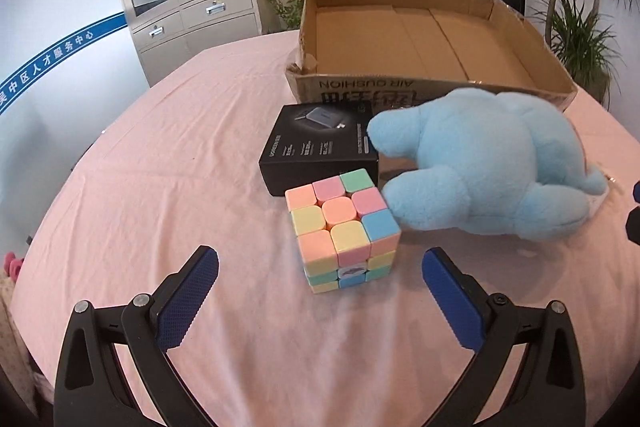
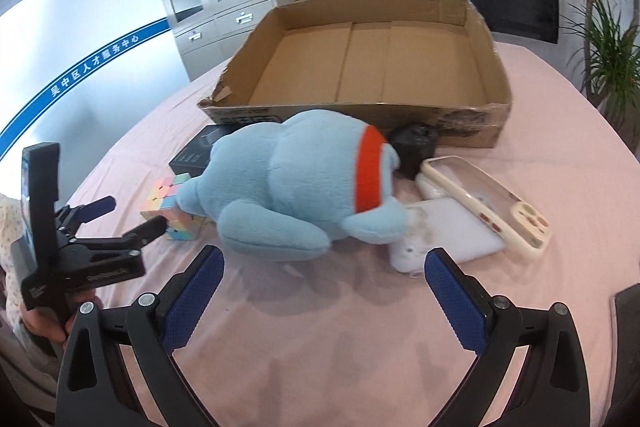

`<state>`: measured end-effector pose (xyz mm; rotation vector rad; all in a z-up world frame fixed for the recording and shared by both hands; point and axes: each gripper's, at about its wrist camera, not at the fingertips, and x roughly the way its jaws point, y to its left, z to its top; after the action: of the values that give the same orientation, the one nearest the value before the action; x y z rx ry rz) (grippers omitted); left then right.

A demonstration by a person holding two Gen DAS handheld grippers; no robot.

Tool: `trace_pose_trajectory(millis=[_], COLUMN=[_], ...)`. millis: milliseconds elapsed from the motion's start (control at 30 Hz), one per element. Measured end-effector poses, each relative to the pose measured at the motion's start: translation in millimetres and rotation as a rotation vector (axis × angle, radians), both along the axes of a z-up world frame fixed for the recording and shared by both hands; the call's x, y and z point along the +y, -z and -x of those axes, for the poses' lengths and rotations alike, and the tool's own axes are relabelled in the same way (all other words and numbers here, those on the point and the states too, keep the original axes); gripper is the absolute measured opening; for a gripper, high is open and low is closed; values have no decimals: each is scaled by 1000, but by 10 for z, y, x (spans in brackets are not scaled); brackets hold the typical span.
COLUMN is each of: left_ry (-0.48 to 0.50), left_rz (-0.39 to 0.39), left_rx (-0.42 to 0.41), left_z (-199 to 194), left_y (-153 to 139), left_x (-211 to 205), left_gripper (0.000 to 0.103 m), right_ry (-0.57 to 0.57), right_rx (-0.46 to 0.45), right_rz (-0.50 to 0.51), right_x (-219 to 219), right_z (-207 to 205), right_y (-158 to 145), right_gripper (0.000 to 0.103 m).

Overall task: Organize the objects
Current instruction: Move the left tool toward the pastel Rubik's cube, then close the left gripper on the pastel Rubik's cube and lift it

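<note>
At frame centre we see the pastel cube (image 1: 343, 229) ahead of the left gripper (image 1: 320, 267), the right gripper (image 2: 324, 267) facing the blue plush (image 2: 296, 183), both spread wide, holding nothing.

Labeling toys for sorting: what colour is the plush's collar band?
Red-orange, on the blue plush; right wrist view.

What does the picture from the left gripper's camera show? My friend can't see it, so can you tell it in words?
The open left gripper points at a pastel puzzle cube on a pink tablecloth. Behind the cube lies a black box, and a blue plush toy lies beside it on the right. Farther back sits an empty cardboard box.
</note>
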<state>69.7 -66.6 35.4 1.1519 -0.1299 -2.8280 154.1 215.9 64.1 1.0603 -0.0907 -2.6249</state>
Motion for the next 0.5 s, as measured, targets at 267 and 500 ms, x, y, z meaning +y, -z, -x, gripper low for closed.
trace_pose_trajectory(millis=[267, 500], left_ry=[-34, 47], left_rz=[9, -18], left_rx=[-25, -59], left_z=[185, 106], left_y=[130, 219], left_x=[-2, -21], left_gripper=[101, 55], right_ry=[-44, -60], right_rx=[-33, -66], right_rz=[-9, 17], right_x=[-258, -269], right_z=[99, 156], right_y=[80, 155], right_gripper=[97, 94])
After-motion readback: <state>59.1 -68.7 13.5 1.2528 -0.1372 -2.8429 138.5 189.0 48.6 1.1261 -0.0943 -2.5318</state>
